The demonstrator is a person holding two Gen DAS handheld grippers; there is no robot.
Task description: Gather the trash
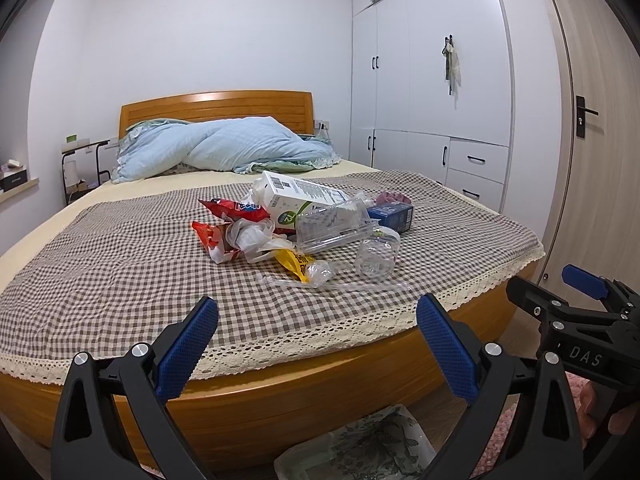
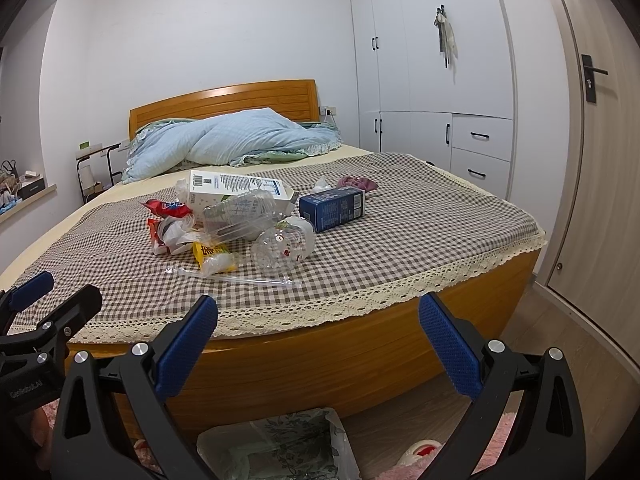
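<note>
A: Claw status?
B: Left claw (image 1: 316,344) and right claw (image 2: 318,344): both released, empty, short of the bed (image 1: 280,392).
A: Trash location?
B: Trash pile (image 1: 296,228) lies mid-bed, on the checked cover.

left gripper (image 1: 318,344) jaws spread wide, right gripper (image 2: 318,344) likewise, side by side
</note>
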